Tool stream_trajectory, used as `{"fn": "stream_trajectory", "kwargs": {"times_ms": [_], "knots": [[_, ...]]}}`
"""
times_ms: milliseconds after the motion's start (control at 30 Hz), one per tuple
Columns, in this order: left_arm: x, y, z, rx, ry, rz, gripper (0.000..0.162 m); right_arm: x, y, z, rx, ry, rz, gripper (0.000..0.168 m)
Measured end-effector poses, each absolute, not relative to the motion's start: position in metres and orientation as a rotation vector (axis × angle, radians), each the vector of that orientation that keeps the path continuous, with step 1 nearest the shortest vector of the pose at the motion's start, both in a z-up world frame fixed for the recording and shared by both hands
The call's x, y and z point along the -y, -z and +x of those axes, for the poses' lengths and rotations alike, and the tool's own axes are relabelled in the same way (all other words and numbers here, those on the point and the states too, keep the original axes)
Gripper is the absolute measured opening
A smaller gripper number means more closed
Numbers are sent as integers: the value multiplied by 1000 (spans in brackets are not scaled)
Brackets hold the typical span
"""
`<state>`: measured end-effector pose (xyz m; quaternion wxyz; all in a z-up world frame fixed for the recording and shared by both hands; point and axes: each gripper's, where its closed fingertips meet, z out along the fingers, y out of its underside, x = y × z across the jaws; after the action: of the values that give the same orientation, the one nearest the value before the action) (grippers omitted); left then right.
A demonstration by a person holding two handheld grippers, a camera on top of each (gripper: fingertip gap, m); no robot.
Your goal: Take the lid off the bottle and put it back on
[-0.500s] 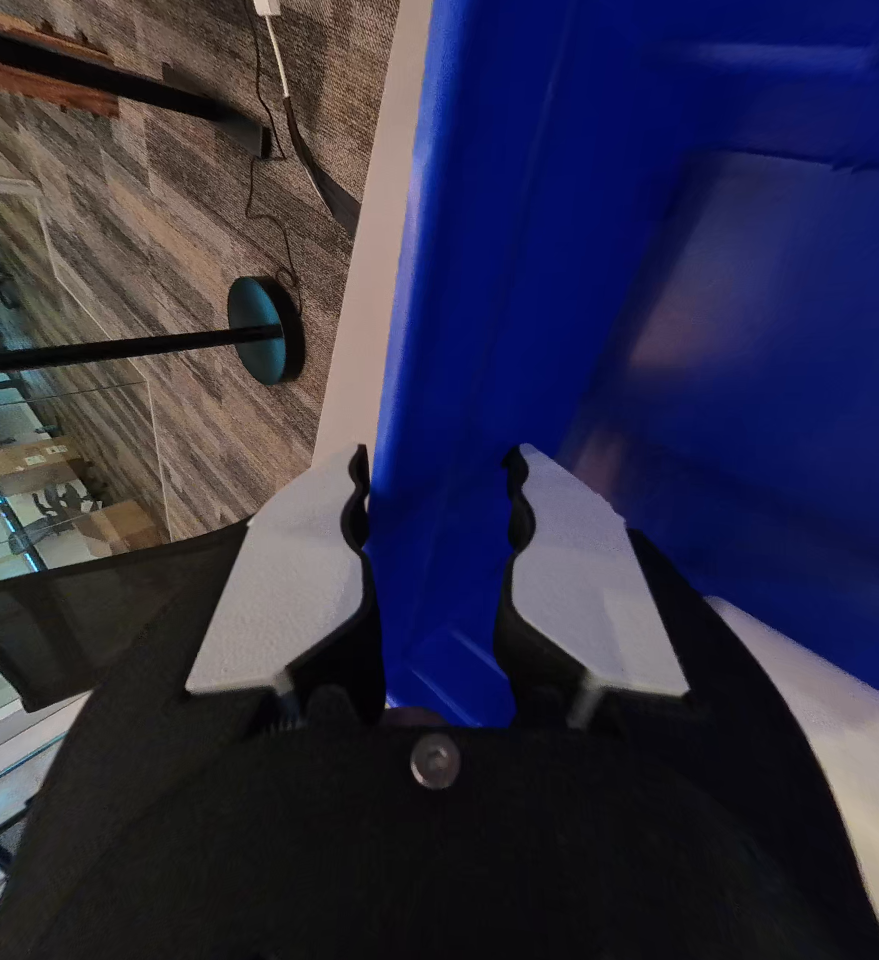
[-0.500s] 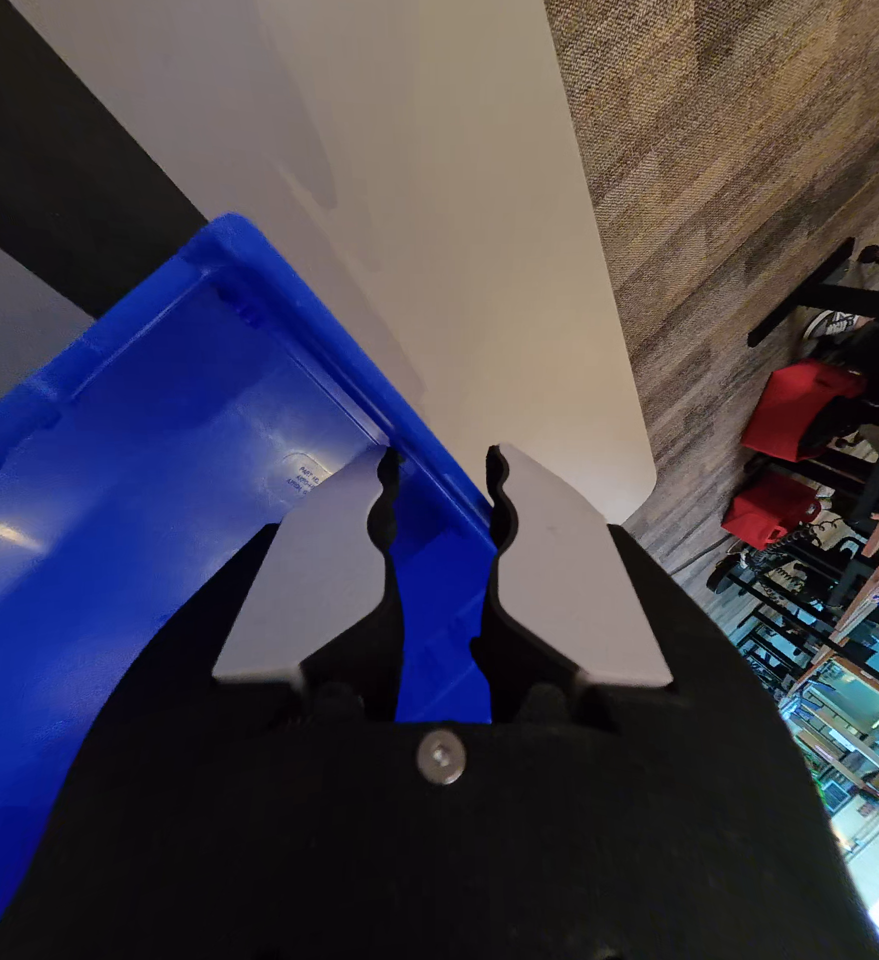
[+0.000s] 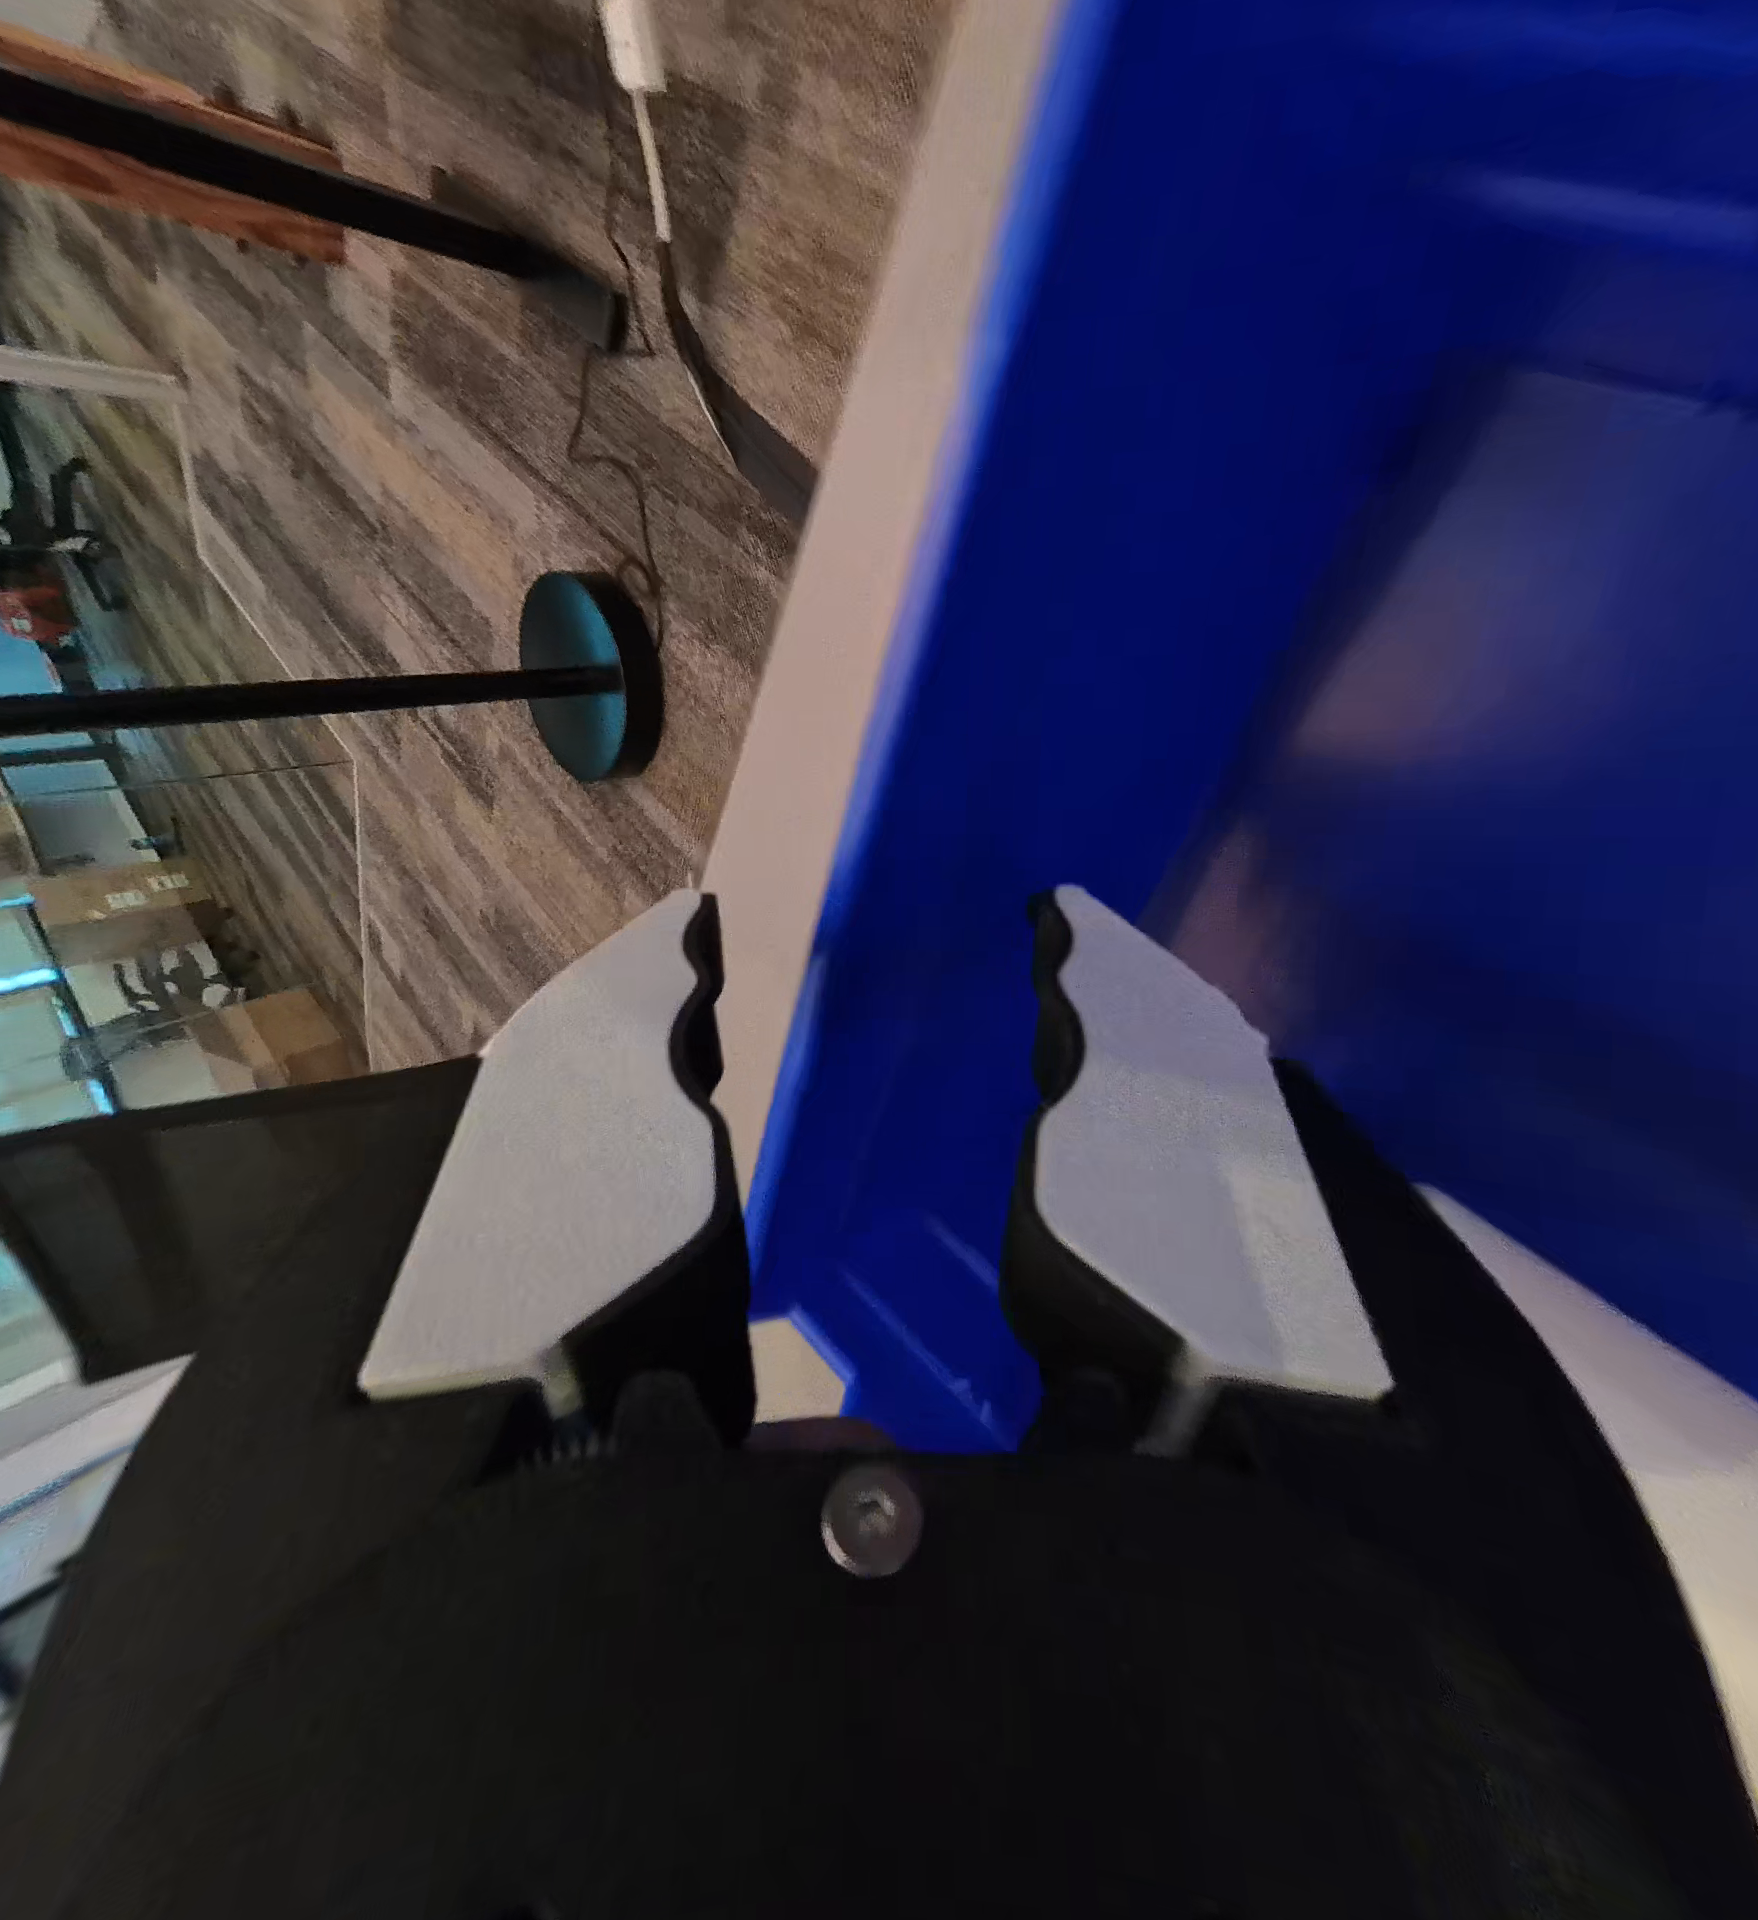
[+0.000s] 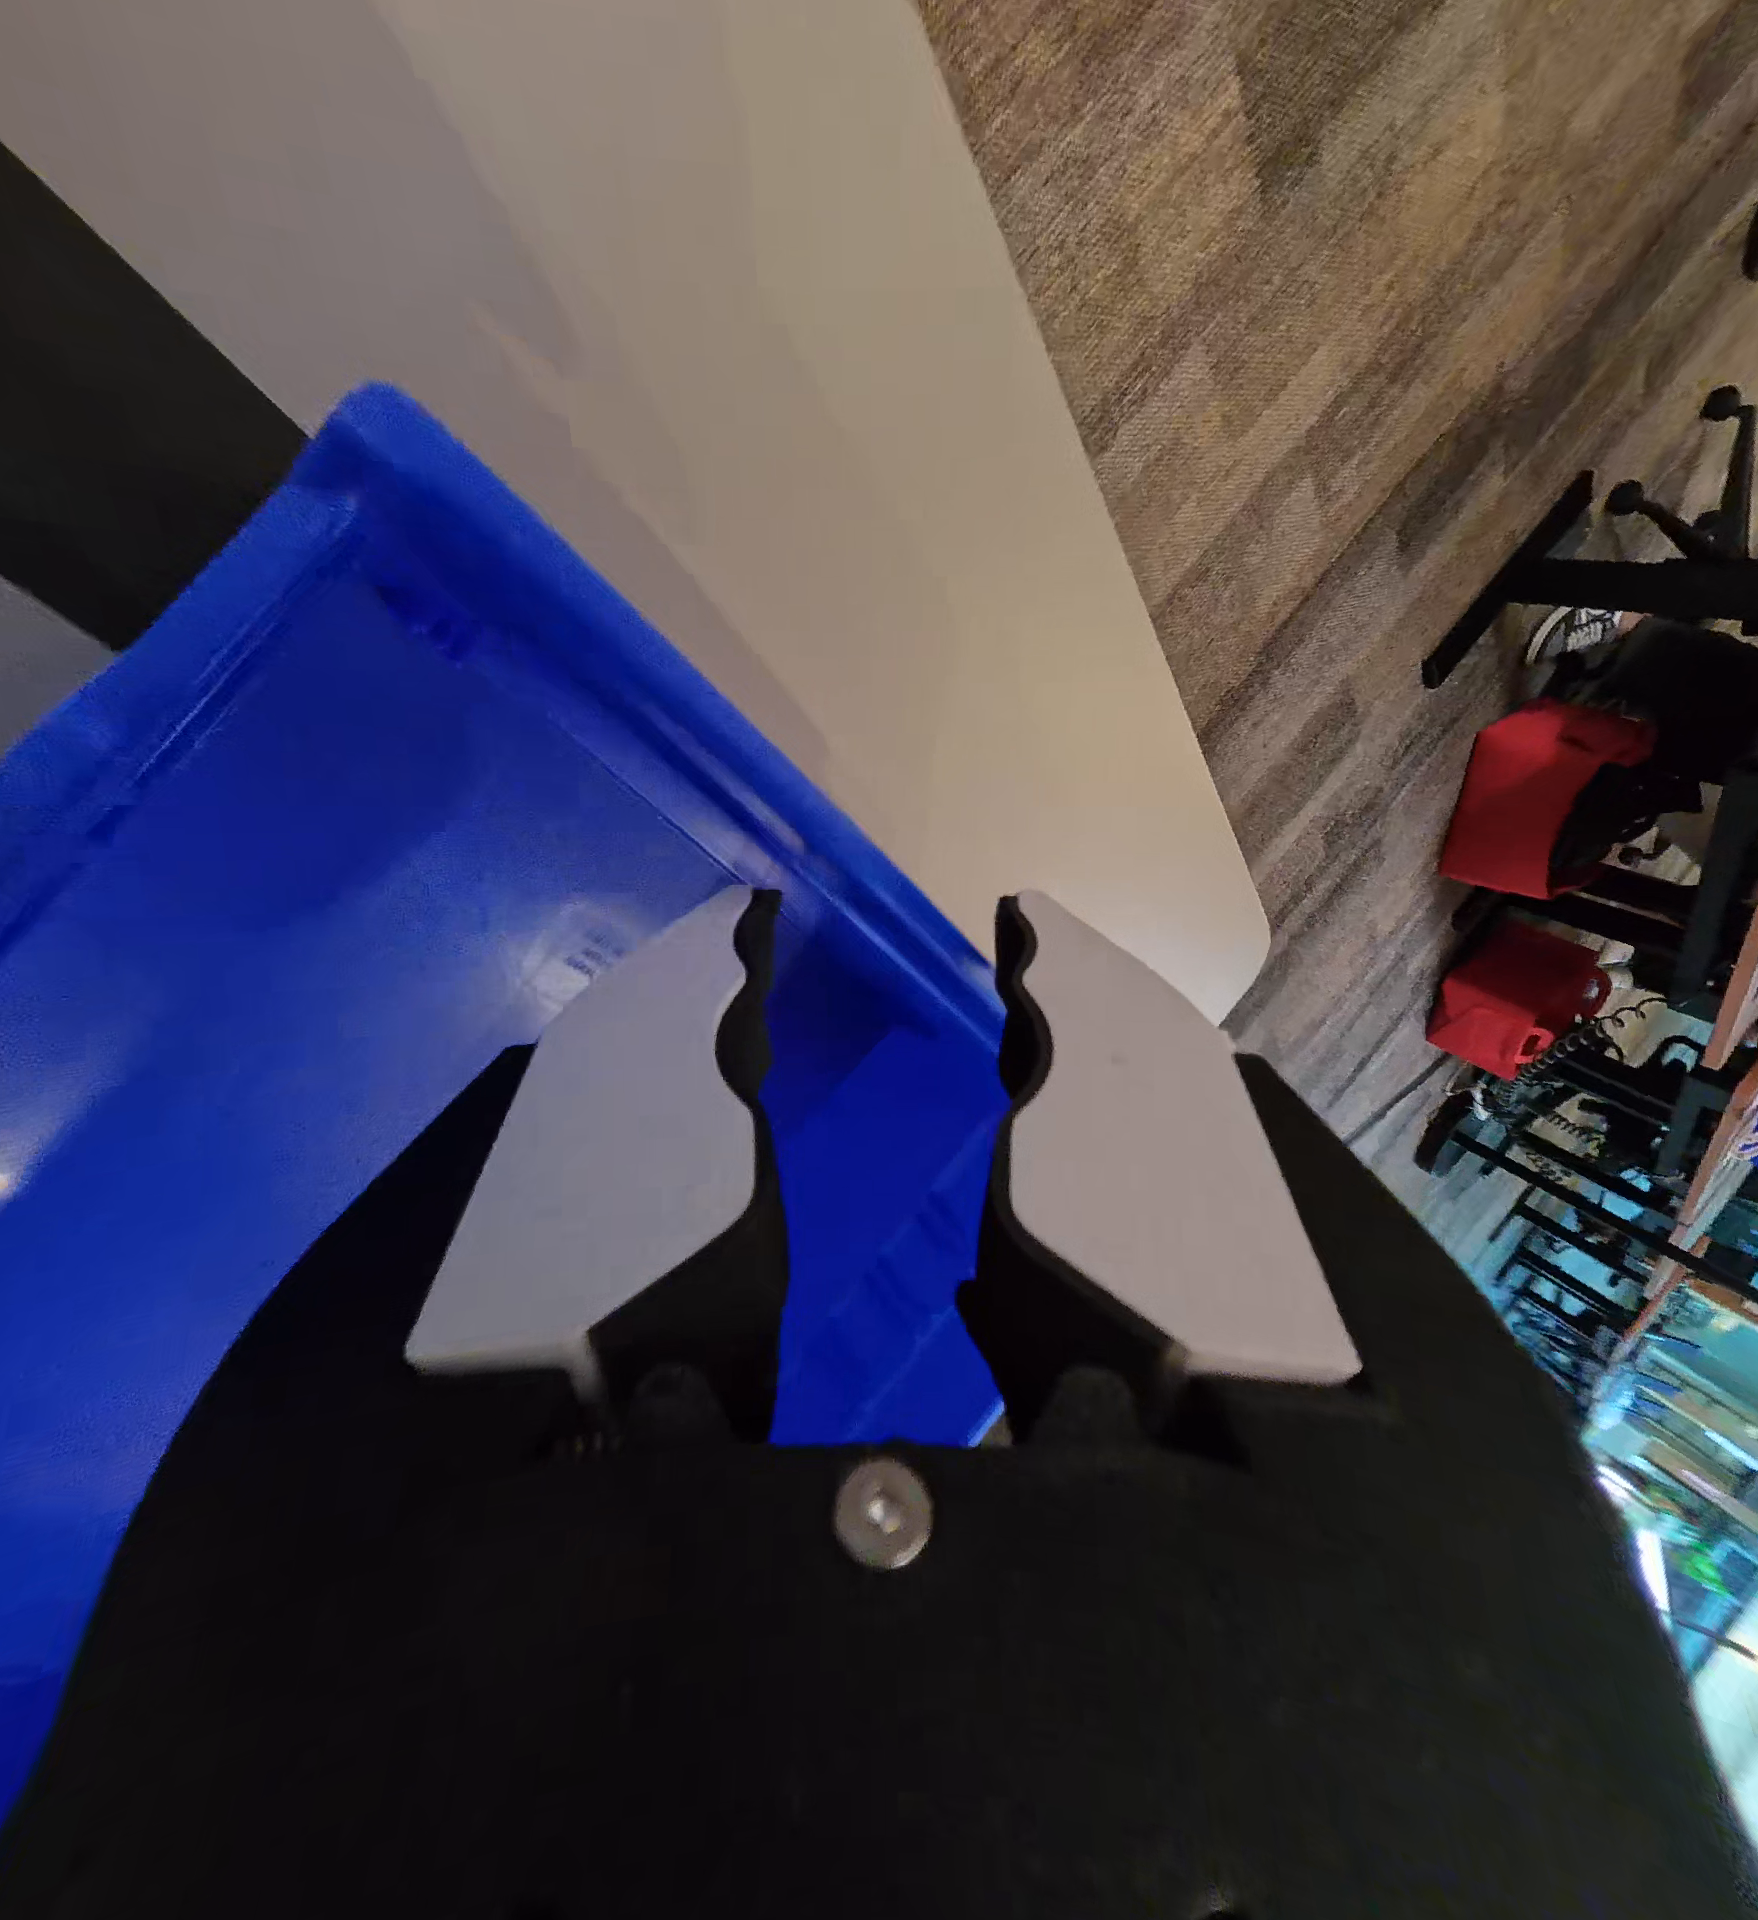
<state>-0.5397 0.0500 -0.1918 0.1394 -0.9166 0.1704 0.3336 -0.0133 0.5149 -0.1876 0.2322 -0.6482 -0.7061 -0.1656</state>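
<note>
Two grippers | left gripper (image 3: 875, 914) jaws apart, empty | right gripper (image 4: 880, 914) same | over blue bin (image 3: 1374, 623)

Left hand-held gripper (image 3: 875, 914) parted and empty, right hand-held gripper (image 4: 880, 920) likewise

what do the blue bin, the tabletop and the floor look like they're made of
Blue bin: apparently moulded plastic, glossy; it shows bright highlights, a thick rolled rim and moulded ribs.
Tabletop: a smooth, matte off-white surface with a rounded corner, probably laminate, though the look leaves it open.
Floor: likely carpet tiles, matte, with a woven-looking brown and grey block pattern.
</note>
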Motion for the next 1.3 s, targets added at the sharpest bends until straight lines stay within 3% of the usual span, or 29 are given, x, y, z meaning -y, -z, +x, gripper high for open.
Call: {"fn": "stream_trajectory", "kwargs": {"times_ms": [133, 300, 433, 567, 733, 800, 867, 1067, 1200, 1300], "knots": [[-28, 148, -527, -270, -938, -2515, 72, -486, 132, -2, 1755, 323, -1735, 43], [22, 100, -451, -170, -879, -2336, 72, -404, 72, 18, 1638, 49, -1655, 44], [40, 83, -337, -217, -666, -2163, 72, -307, 64, 25, 1659, -204, -1559, 52], [22, 98, -214, -320, -450, -2038, 76, -203, 91, 10, 1719, -546, -1480, 56], [-34, 169, -115, -317, -151, -2087, 90, -142, 149, -20, 1761, -762, -1500, 71], [-55, 194, -105, -301, -154, -2139, 102, -138, 171, -33, 1757, -838, -1542, 84], [-77, 210, -92, -264, -71, -2130, 103, -139, 192, -43, 1750, -893, -1581, 100], [-94, 268, -90, -248, -85, -2362, 130, -132, 259, -53, 1867, -850, -1642, 107], [-94, 271, -89, -233, -46, -2382, 129, -135, 265, -53, 1896, -784, -1626, 109], [-94, 274, -89, -218, 7, -2407, 129, -141, 275, -50, 1928, -723, -1677, 125]]}}
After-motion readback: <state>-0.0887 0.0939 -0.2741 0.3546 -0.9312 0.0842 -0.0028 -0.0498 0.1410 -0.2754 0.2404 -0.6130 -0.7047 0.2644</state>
